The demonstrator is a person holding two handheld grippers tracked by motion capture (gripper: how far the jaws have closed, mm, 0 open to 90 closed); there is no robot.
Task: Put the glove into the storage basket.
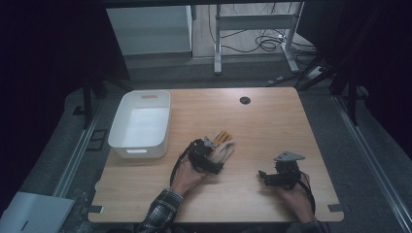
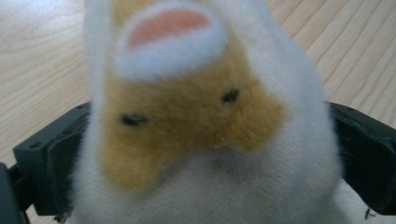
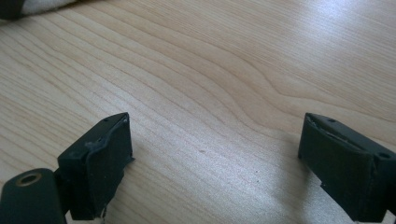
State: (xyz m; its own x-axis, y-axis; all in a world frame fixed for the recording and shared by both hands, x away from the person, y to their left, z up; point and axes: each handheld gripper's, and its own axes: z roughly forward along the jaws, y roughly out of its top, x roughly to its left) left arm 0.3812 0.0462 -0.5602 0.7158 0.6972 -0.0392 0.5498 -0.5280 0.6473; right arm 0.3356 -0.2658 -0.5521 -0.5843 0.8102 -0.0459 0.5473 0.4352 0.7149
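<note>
The left gripper pinches a plush toy of soft white and tan fuzz (its pink-lined ear points away from the camera), down on the wooden tabletop just right of the smooth white plastic bin. The grasp looks made; lifting it and dropping it into the bin are probably left. The right gripper rests with jaws spread over bare woodgrain.
</note>
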